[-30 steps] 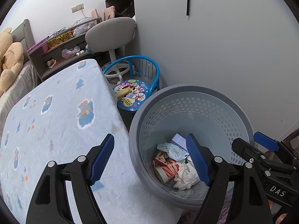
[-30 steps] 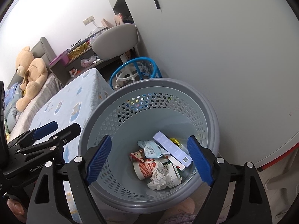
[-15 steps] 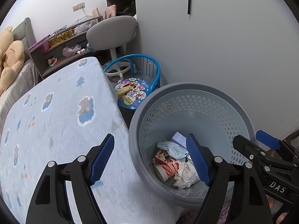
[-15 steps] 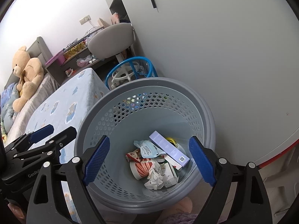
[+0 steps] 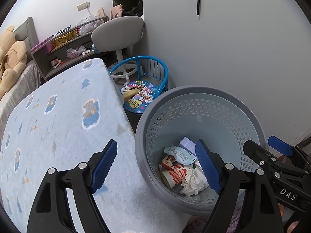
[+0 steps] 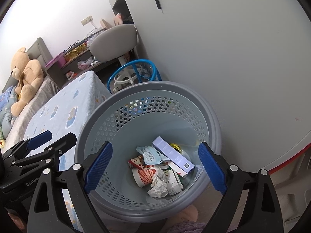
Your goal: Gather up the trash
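A grey perforated waste basket (image 5: 202,93) (image 6: 136,91) stands between the bed and the wall. In it lie a red-and-white paper cup (image 6: 142,175), a crumpled white paper (image 6: 158,184), a pale blue wrapper (image 6: 151,154), a lilac box (image 6: 173,155) and a small carton (image 6: 174,181). My left gripper (image 5: 156,166) is open and empty, above the basket's left rim and the bed edge. My right gripper (image 6: 155,168) is open and empty, above the basket's mouth. Each gripper shows in the other's view: the right gripper (image 5: 276,155) and the left gripper (image 6: 48,141).
A bed with a light blue patterned blanket (image 5: 58,120) is left of the basket. A small blue child's chair (image 5: 141,89) and a grey swivel chair (image 5: 118,33) stand behind. A teddy bear (image 6: 25,77) sits on the far bed. A grey wall (image 5: 233,48) is on the right.
Both grippers have drawn back and up a little from the basket, which looks slightly smaller. The trash in it has not moved. Both stay open.
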`<action>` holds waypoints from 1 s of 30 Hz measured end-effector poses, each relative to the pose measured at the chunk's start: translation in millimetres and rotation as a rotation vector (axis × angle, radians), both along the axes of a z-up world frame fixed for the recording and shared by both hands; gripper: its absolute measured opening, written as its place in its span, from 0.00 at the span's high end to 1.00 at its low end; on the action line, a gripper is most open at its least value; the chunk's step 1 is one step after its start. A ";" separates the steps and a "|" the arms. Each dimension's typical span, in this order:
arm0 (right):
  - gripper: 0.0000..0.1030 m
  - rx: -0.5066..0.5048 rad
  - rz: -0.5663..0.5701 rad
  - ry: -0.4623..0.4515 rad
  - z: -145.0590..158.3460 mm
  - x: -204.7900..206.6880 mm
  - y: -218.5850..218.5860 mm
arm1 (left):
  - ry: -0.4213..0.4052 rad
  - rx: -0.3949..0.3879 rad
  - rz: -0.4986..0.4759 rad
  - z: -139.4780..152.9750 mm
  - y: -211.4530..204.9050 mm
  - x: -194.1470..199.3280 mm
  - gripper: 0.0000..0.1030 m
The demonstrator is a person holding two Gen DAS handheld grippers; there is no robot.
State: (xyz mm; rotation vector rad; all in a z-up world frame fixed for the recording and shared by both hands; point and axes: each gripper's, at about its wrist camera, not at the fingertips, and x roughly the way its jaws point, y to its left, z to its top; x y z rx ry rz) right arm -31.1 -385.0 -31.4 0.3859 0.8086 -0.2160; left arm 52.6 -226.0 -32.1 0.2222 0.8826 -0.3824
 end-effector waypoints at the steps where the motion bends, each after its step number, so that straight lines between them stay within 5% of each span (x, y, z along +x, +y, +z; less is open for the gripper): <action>1: 0.14 0.000 -0.001 0.000 -0.3 -0.5 0.4 | 0.000 -0.001 0.003 0.1 0.4 0.2 0.24; 30: 0.13 0.000 -0.003 0.002 -0.1 -0.8 0.4 | -0.030 0.013 0.005 1.5 -0.5 -4.0 0.23</action>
